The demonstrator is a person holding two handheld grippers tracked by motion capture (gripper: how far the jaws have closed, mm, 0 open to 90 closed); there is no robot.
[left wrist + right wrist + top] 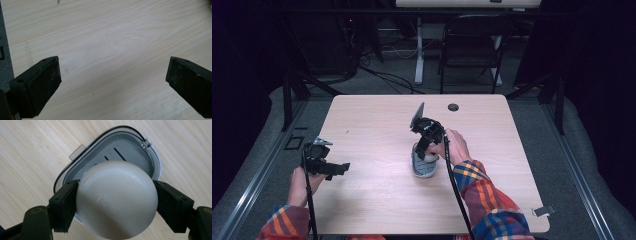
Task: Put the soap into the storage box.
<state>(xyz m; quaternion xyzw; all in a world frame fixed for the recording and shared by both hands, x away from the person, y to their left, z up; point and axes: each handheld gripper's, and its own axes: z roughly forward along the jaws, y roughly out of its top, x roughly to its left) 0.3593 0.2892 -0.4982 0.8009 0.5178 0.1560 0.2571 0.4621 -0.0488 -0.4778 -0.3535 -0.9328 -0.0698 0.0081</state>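
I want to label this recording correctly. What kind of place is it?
Probably a lab or studio set up for recording, not a home. A bare wooden table stands between black curtains, a folding chair and loose cables lie behind it, and the right gripper holds a pale soap bar over a grey dish.

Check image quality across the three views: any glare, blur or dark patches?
High view: table evenly lit, surroundings near black, overall soft. Left gripper view: wood grain sharp, jaw pads close and slightly blurred, faint shadow between them. Right gripper view: pale soap held by the right gripper has a mild sheen on top, its underside shaded; grey dish below is fairly crisp; no harsh glare.
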